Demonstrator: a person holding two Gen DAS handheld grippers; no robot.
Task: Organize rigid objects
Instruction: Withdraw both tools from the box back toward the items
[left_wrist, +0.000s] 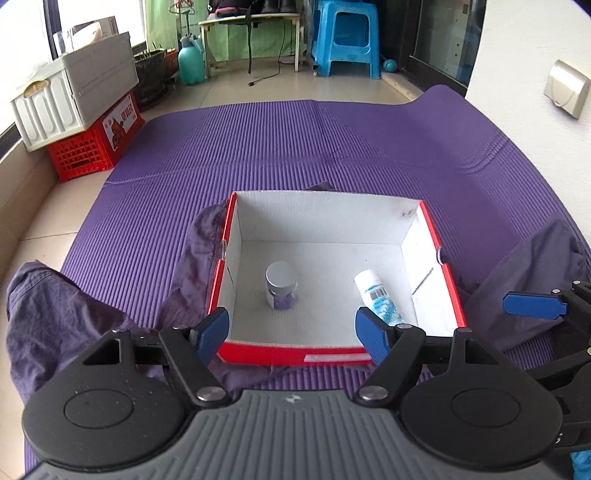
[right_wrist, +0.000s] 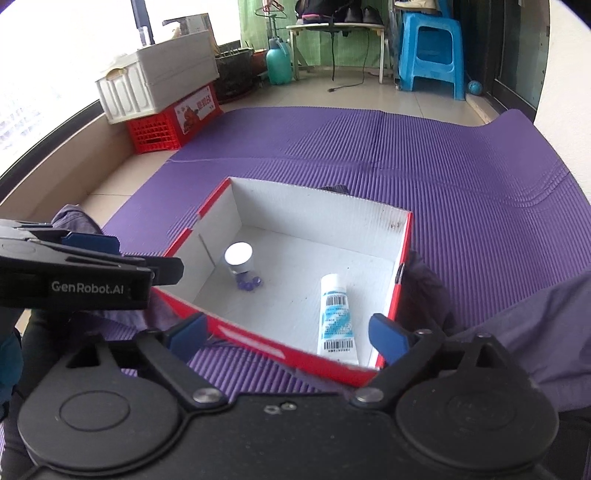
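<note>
We hold both tools just short of the near wall of the red cardboard box with the white lining (left_wrist: 413, 225), which sits on the ribbed purple foam mat (left_wrist: 258, 147) laid on the floor. Our left gripper (left_wrist: 291, 334) has its jaws spread wide with nothing between them, and our right gripper (right_wrist: 288, 334) is the same, wide and empty.

Inside the box, the small clear jar with the silver lid (left_wrist: 281, 285) stands upright toward the left side, with purple beads visible at its base. The white tube with blue print and a barcode (right_wrist: 335, 318) lies flat toward the right wall, well apart from the jar.

We judge the sorting close to finished: two rigid items are already in the box, and we see no other loose item on the mat. Dark purple cloth (left_wrist: 74, 314) lies rumpled around the box; whether it hides anything we cannot tell.
</note>
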